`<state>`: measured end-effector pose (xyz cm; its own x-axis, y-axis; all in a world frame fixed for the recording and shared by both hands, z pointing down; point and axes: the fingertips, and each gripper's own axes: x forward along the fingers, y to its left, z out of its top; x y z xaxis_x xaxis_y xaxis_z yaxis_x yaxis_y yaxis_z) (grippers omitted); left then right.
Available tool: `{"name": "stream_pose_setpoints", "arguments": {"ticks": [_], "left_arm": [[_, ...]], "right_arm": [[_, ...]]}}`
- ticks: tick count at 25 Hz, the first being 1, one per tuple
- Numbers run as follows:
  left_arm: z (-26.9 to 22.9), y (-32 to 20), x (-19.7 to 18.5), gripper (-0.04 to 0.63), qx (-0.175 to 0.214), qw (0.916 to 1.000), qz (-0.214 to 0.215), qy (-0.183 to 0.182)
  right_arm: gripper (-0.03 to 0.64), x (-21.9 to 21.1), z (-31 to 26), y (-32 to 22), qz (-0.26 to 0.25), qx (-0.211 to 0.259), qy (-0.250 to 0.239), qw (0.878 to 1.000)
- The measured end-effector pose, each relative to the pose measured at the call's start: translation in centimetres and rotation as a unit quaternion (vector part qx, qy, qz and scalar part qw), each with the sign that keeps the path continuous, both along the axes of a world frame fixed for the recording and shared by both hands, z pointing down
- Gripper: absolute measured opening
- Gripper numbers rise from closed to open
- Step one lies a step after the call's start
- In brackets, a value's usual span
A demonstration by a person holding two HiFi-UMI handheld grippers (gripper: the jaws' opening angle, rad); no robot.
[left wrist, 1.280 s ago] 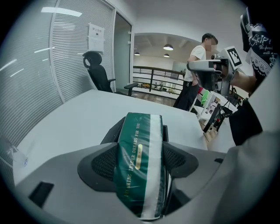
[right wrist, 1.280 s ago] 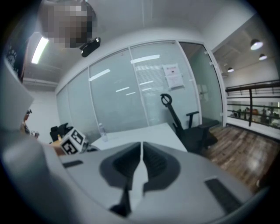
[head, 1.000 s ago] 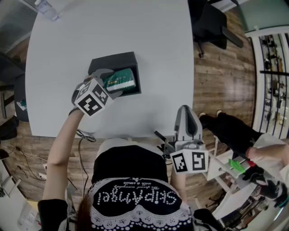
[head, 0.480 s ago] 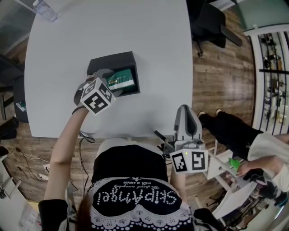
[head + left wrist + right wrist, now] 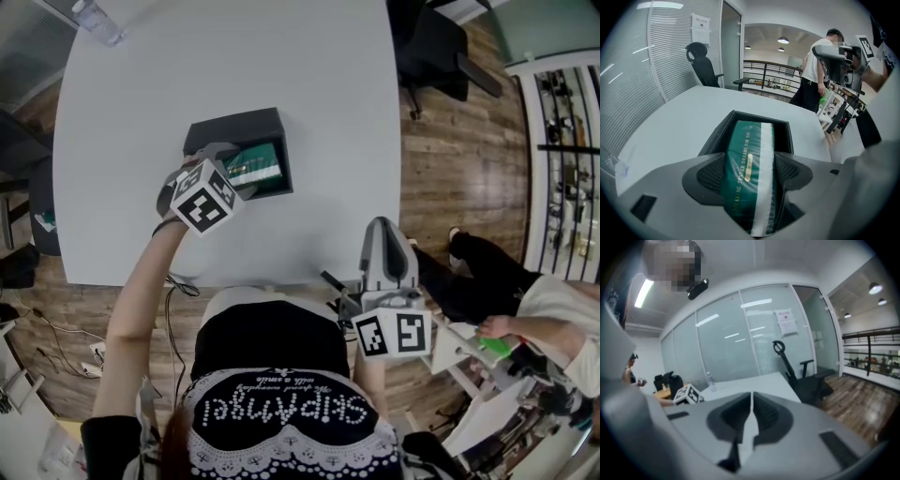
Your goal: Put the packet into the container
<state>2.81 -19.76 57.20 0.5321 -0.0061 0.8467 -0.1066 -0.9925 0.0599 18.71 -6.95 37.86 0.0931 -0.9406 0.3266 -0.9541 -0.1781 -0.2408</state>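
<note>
Left gripper (image 5: pixel 751 165) clamps packet (image 5: pixel 747 140) — far end inside container (image 5: pixel 712 137) (right gripper (image 5: pixel 751 409) closed, empty).

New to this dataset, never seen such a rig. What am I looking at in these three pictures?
No robot: a person holds a two-jaw gripper in each hand. The head view looks down from their head; the other two cameras ride on the grippers, looking along the jaws. On the white table stands an open black container. The left gripper has its jaws shut on a green packet, whose far end reaches into the container. The right gripper hangs off the table, jaws together, empty.
</note>
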Motion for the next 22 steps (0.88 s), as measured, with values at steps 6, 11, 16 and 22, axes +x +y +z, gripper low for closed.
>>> {"name": "stream_pose_setpoints", "arguments": {"ticks": [6, 11, 16, 22], "left_arm": [[-0.2, -0.1, 0.1, 0.347, 0.001, 1.0, -0.004, 0.004], [-0.5, -0.2, 0.2, 0.36, -0.005, 0.9997, -0.017, 0.014], [-1.7, -0.4, 0.0, 0.364, -0.007, 0.9992, -0.026, 0.03], [-3.6, -0.9, 0.1, 0.362, 0.002, 0.998, -0.033, 0.054]], "right_arm": [[0.038, -0.1, -0.3, 0.0, 0.0, 0.001, 0.002, 1.0], [0.038, -0.2, -0.3, 0.1, 0.0, 0.002, 0.003, 1.0], [0.038, -0.3, -0.3, 0.2, 0.0, 0.002, 0.005, 1.0], [0.038, -0.5, -0.5, 0.2, -0.001, 0.004, 0.006, 1.0]]}}
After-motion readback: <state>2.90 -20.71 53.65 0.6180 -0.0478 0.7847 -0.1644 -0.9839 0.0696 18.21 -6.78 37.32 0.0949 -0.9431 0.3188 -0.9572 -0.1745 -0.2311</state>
